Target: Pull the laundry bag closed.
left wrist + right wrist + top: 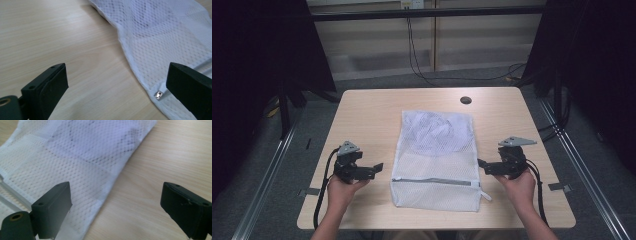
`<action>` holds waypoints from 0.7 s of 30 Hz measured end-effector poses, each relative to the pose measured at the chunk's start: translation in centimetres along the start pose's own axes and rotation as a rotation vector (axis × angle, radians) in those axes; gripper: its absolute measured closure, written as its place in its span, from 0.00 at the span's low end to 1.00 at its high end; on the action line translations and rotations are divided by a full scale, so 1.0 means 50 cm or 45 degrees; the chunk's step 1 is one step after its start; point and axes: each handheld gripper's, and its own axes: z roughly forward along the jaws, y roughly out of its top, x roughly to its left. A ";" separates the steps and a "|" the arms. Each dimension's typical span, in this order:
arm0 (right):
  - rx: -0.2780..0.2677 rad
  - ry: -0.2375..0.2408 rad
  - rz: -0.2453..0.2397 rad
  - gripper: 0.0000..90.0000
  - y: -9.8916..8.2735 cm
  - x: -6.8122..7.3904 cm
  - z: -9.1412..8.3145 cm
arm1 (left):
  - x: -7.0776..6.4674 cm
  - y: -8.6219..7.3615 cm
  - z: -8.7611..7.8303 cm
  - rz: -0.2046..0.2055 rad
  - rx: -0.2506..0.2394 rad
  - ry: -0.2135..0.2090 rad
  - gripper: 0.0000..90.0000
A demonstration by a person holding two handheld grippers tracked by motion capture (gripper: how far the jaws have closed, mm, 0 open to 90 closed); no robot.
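Bare table (367,115) around the mesh bag (437,160)

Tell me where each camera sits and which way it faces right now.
High view: above the person's side, facing forward and down on the table; forearms, left gripper, right gripper.
Left gripper view: on the left gripper, facing the mesh bag; open jaws.
Right gripper view: on the right gripper, facing the bag's other edge; open jaws.
Shared: bag and tabletop.

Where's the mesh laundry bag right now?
In the high view the mesh laundry bag lies flat mid-table, between the left gripper and right gripper.
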 end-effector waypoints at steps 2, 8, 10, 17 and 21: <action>0.001 0.005 -0.013 0.11 0.003 0.013 -0.001 | -0.001 0.000 0.001 0.001 -0.001 -0.018 0.05; 0.016 0.055 -0.023 0.11 0.011 0.046 0.004 | 0.002 -0.001 0.005 -0.055 0.006 -0.082 0.05; 0.027 0.088 -0.034 0.12 0.018 0.067 0.009 | 0.004 -0.001 0.005 -0.053 0.011 -0.085 0.04; 0.035 0.124 -0.048 0.12 0.033 0.103 0.025 | 0.007 0.000 -0.005 -0.036 0.000 -0.092 0.04; 0.043 0.130 -0.059 0.12 0.037 0.113 0.032 | 0.006 0.001 -0.008 -0.043 -0.008 -0.090 0.05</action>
